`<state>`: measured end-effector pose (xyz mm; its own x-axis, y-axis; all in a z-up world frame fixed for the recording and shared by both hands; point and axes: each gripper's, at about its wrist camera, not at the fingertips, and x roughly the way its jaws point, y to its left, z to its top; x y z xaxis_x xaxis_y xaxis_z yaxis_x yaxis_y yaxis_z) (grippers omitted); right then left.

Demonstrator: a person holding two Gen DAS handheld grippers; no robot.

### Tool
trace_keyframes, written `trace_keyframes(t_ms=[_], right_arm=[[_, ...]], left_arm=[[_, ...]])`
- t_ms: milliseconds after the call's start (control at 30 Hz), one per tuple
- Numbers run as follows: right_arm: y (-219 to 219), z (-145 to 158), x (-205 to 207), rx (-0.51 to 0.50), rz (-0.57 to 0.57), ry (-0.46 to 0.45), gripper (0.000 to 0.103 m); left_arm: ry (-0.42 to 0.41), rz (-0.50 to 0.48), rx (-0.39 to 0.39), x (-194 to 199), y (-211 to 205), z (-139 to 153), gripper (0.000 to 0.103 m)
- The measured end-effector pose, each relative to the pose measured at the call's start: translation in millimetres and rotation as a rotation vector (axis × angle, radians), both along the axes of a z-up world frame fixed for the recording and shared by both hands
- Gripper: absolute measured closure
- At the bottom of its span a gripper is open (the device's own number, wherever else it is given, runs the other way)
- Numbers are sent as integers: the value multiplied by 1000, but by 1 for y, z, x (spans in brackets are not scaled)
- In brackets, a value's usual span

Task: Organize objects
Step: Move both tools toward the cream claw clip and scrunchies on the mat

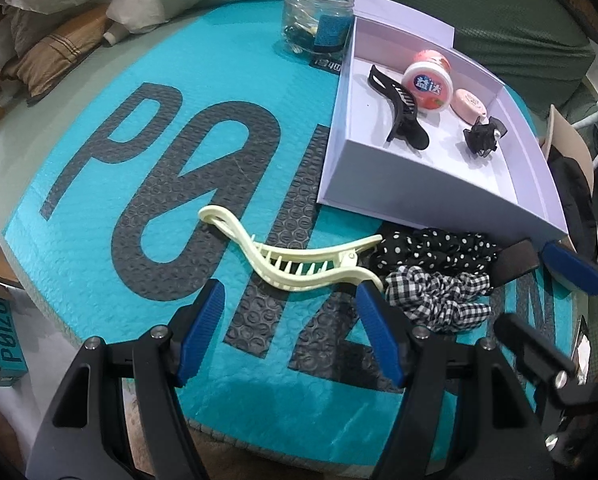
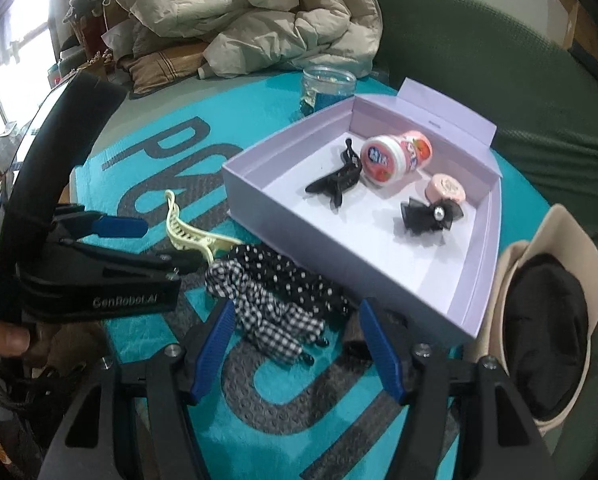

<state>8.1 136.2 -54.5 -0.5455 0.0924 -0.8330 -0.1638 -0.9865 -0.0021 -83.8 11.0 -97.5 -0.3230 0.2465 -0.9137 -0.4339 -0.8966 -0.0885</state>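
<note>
Left wrist view first: our left gripper (image 1: 287, 292) has its blue pads spread wide with nothing between them, hovering just short of the long cream plastic hair claw clip (image 1: 295, 256). That clip lies flat on the teal bubble mailer (image 1: 111, 184), long axis running left to right, curved tip pointing left and hinge end touching the black polka-dot fabric scrunchie (image 1: 435, 252). The black-and-white gingham scrunchie (image 1: 443, 296) sits right below it. The open lilac cardboard box (image 1: 339, 168) has its near wall just behind both, so there's open mailer mostly to the left. Our right gripper (image 1: 551, 264) pokes in at the right edge; we can't tell its gap here.

Right wrist view: the right gripper (image 2: 295, 320) is open wide too, empty, over the 2 scrunchies. The cream clip points away toward the top left. Inside the box we see a black claw clip (image 2: 339, 178), a pink tub (image 2: 395, 154), a small pink tin (image 2: 447, 188) and a black bow (image 2: 431, 214), with bare floor toward the near corner.
</note>
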Motion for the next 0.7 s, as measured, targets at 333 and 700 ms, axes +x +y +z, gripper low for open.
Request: trace_keyframes(t_ms=[333,700], right_arm=[[11,-17,5,-73,-22,-15,37],[10,-17,10,-58,13,10,36]], left_arm=[[-5,-9,4,-7,11,-4,25],[29,-39,-16,-9,15,2,25]])
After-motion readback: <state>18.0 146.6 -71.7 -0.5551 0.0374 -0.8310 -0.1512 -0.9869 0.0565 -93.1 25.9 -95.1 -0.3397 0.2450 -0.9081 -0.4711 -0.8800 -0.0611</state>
